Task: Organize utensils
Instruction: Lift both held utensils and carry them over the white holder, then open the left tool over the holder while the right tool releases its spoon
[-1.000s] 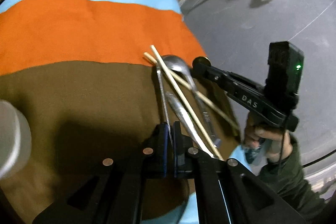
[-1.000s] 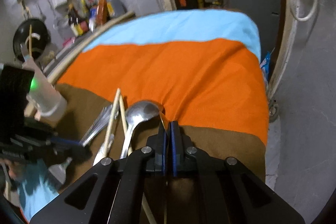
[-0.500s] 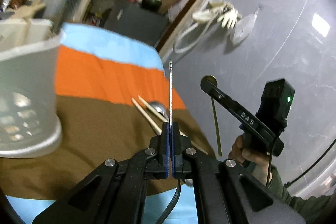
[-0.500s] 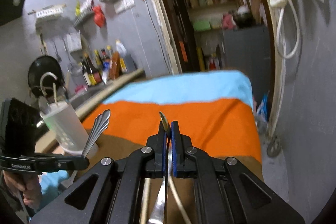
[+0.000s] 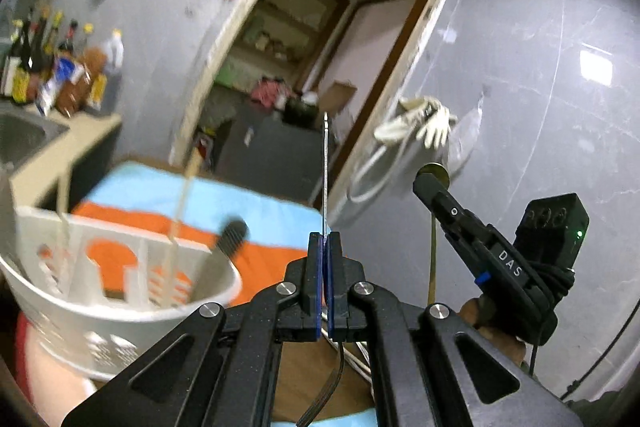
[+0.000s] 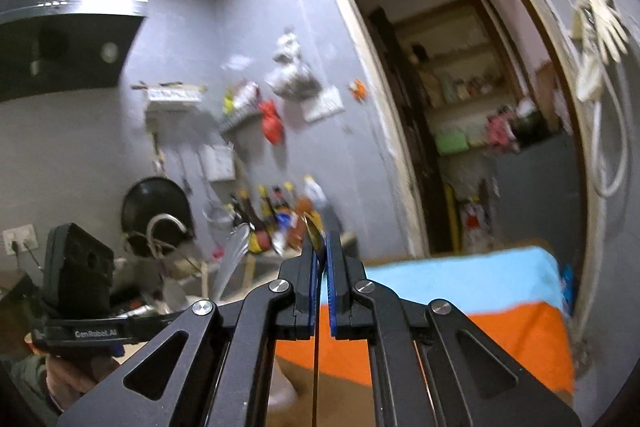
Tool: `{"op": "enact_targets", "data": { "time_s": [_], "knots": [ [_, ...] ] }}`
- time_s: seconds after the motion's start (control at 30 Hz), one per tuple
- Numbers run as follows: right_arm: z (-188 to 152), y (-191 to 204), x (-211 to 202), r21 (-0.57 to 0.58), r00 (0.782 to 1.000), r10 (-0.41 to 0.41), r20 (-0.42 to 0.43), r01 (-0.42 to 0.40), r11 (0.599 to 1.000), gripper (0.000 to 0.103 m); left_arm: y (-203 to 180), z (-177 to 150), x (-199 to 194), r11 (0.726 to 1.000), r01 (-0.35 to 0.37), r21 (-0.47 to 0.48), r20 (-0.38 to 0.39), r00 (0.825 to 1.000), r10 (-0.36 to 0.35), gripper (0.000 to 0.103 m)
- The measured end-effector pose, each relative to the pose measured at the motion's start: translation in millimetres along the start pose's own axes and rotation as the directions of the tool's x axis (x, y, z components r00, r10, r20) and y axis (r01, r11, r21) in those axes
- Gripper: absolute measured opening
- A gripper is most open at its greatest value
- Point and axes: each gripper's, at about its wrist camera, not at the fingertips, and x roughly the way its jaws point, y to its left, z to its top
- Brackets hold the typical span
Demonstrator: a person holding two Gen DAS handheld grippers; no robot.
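Observation:
My left gripper [image 5: 325, 247] is shut on a thin silver fork [image 5: 326, 167]. Its handle stands straight up from the jaws and its tines hang below them. The white utensil holder [image 5: 120, 291] is close on the left, blurred, with chopsticks [image 5: 182, 211] and a black-handled piece in its compartments. My right gripper [image 6: 320, 247] is shut on a slim gold spoon [image 6: 314, 231] whose stem hangs down between the fingers. In the left wrist view the right gripper [image 5: 428, 183] is raised at the right with the gold spoon [image 5: 432, 259] dangling. The left gripper [image 6: 180, 313] and its fork [image 6: 234, 259] show at the left.
The table has a blue, orange and brown cloth [image 6: 500, 331]. A counter with bottles [image 5: 60, 83] and a sink lies left. An open doorway [image 5: 304, 99] is behind the table. Gloves and a hose [image 5: 420, 123] hang on the right wall. A person's hand [image 5: 492, 327] holds the right gripper.
Both grippers have lifted off the table with their utensils and tipped from looking down to about level. The holder has come close in the left wrist view.

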Motion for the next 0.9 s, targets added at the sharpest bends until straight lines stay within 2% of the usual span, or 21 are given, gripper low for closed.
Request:
{"op": "enact_targets", "data": {
  "time_s": [0.2, 0.37, 0.6, 0.9],
  "knots": [
    [14.5, 31.8, 32.2, 0.013, 0.992, 0.095, 0.079, -0.096, 0.995, 0.002, 27.6, 31.6, -30.6, 0.999, -0.049, -0.006, 0.124, 0.991, 0.049, 0.000],
    [16.9, 49.2, 63.6, 0.049, 0.979, 0.137, 0.151, -0.145, 0.988, 0.002, 78.2, 49.9, -47.2, 0.991, -0.095, -0.091, 0.215, 0.970, 0.112, 0.000],
    [-2.5, 62.7, 94.5, 0.031, 0.974, 0.094, 0.205, -0.103, 0.994, 0.002, 131.6, 55.2, -68.6, 0.983, -0.130, -0.133, 0.357, 0.919, 0.170, 0.000],
    [-33.3, 65.6, 108.8, -0.020, 0.973, 0.050, 0.225, -0.047, 0.999, 0.003, 146.5, 33.7, -62.0, 0.976, -0.189, -0.111, 0.458, 0.862, 0.219, 0.000]
  ]
}}
